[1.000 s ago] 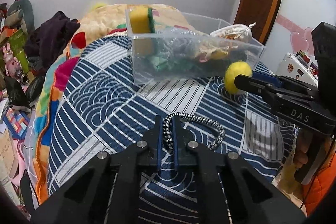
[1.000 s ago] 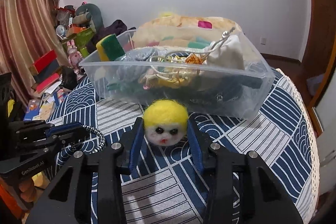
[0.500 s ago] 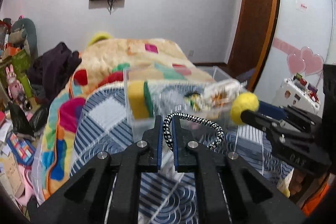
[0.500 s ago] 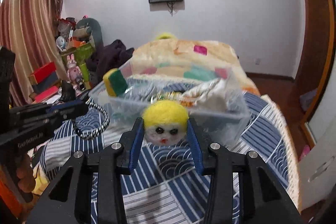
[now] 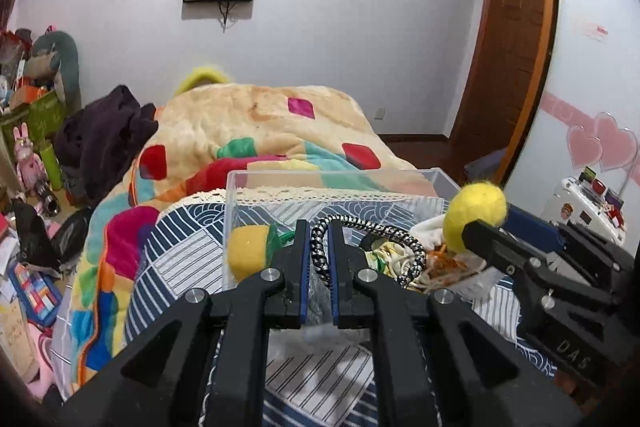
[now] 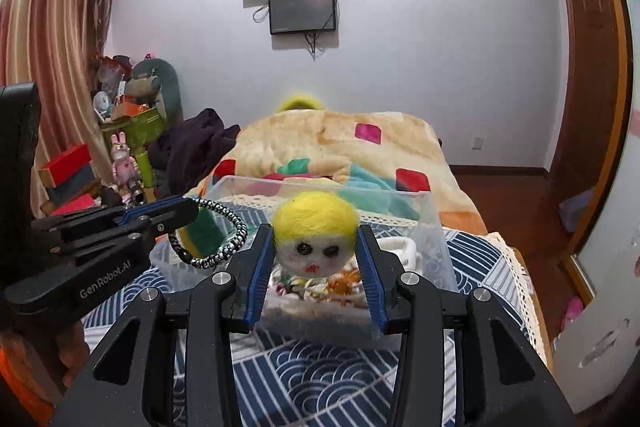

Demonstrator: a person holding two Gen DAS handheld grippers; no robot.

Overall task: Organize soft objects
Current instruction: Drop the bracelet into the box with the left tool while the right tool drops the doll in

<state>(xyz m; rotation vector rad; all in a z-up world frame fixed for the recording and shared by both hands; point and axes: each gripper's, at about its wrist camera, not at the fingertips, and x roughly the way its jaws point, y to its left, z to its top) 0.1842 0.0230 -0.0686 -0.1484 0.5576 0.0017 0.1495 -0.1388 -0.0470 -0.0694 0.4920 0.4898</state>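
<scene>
My left gripper [image 5: 319, 239] is shut on a black-and-white braided loop [image 5: 376, 231] and holds it in the air over the near side of a clear plastic bin [image 5: 332, 177]. My right gripper [image 6: 316, 247] is shut on a felt doll head with yellow hair [image 6: 315, 233], also held above the bin [image 6: 434, 227]. The bin holds a yellow-green sponge [image 5: 248, 251], a white pouch and other soft items. In the right wrist view the left gripper [image 6: 188, 209] sits to the left with the loop [image 6: 212, 239] hanging from it. The doll head [image 5: 476, 215] shows right in the left wrist view.
The bin stands on a bed with a blue-and-white patterned cover [image 6: 320, 379]. A colourful patchwork blanket [image 5: 256, 123] lies beyond it. Dark clothes [image 5: 100, 143] and cluttered toys and boxes [image 6: 132, 123] are to the left. A wooden door [image 5: 508, 67] is to the right.
Both grippers have risen from the bed surface with their objects and moved forward over the bin. Both stay shut on what they hold.
</scene>
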